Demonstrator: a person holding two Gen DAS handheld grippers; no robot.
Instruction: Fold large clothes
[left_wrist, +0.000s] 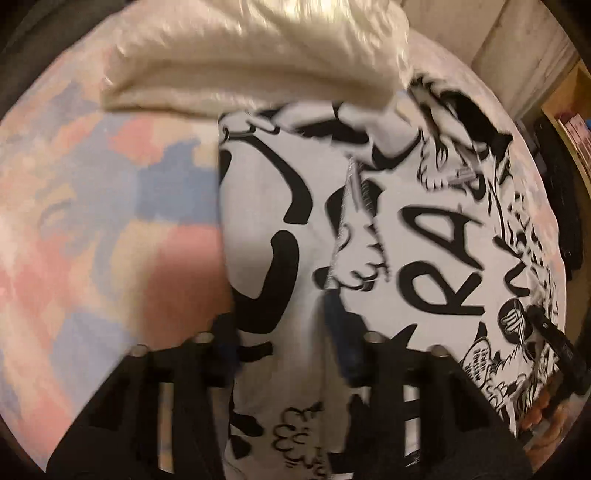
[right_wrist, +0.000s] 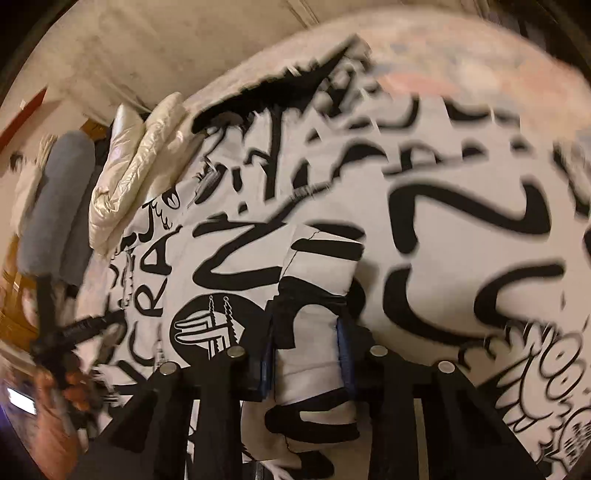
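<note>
though the pastel patchwork bedspread (left_wrist: 92, 206) is mostly bare, the graffiti-print jacket (left_wrist: 424, 236) covers its middle, partly folded: one straight edge shows, the rest is left to do. its zipper (left_wrist: 351, 221), so the long axis, runs away from the left camera. a cream puffer jacket (left_wrist: 240, 66) lies beyond. right hand-held gripper (right_wrist: 306, 354) is clenched on a fold of it; left hand-held gripper (left_wrist: 291, 354) straddles cloth, grip uncertain.

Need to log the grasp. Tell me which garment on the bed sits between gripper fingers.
The black-and-white graffiti-print garment, bunched in the right gripper; the plain cream puffer jacket lies untouched.
</note>
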